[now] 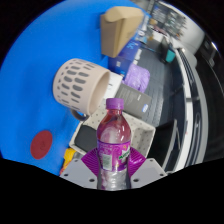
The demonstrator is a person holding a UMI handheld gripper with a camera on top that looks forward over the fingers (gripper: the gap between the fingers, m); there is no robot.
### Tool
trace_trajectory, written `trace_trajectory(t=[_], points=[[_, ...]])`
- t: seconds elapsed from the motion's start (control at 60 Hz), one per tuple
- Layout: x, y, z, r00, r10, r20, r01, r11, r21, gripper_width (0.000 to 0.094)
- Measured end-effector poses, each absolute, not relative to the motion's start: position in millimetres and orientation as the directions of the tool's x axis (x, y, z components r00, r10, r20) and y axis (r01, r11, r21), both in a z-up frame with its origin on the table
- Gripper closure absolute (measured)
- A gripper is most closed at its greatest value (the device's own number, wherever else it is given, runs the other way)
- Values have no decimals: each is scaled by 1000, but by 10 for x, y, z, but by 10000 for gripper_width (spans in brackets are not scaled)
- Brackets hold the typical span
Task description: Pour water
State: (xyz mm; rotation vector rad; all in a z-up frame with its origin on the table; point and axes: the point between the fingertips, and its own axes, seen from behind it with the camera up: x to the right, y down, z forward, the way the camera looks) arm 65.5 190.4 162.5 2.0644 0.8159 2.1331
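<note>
A clear plastic bottle [113, 140] with a purple cap and purple label stands upright between my fingers, held above the table. My gripper [112, 170] is shut on the bottle, its purple pads [91, 159] pressing the lower body from both sides. Beyond the bottle to the left, a white ribbed cup [80, 82] lies tilted, its open mouth toward the bottle side. The bottle's base is hidden below the fingers.
A blue cloth [45, 70] covers the table. A white tray [93, 132] sits just behind the bottle. A tan box [120, 30] stands further back. A purple packet [137, 76] lies to the right. A red disc [41, 145] lies left. The dark table edge [180, 95] runs along the right.
</note>
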Motion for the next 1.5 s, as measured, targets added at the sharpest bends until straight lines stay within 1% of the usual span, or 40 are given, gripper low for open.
trace_trajectory(t=[0.083,0.167,0.3,0.4,0.483,0.55,0.633,0.717,0.767,0.817,0.867,0.917,0.967,1.017,1.033,1.05,1.1,1.133,1.3,1.383,1.417,1.5], points=[[647,1989,1605,-165,510,844,303,-788,536,606],[680,2012,1587,-177,553,814,289,-762,580,604],[702,1982,1593,-176,554,814,274,-766,581,605],[698,1949,1617,-168,515,840,272,-795,542,605],[675,1890,1715,-146,422,895,268,-854,446,604],[676,1809,1824,-111,305,946,264,-909,324,604],[683,1695,1899,-24,105,994,265,-958,107,604],[691,1629,1916,65,-155,986,234,-958,-166,604],[715,1532,1968,128,-321,938,226,-912,-343,602],[711,1505,2012,173,-493,853,203,-830,-520,603],[722,1455,2038,217,-642,735,165,-718,-676,593],[737,1388,2026,261,-766,587,117,-578,-807,592],[757,1332,1937,311,-849,428,53,-434,-899,591],[787,1273,1848,358,-892,277,-5,-298,-954,593],[718,1408,1777,333,-911,243,-25,-266,-964,592],[769,1328,1752,368,-906,210,-31,-237,-971,591],[767,1311,1671,379,-917,126,-55,-158,-986,593],[763,1304,1630,383,-918,101,-58,-133,-989,592],[781,1304,1484,371,-927,59,-37,-78,-996,591],[794,1308,1250,379,-923,67,-70,-101,-992,588],[786,1307,1296,374,-925,69,-37,-89,-995,583],[785,1285,1286,362,-930,62,-45,-84,-995,585]])
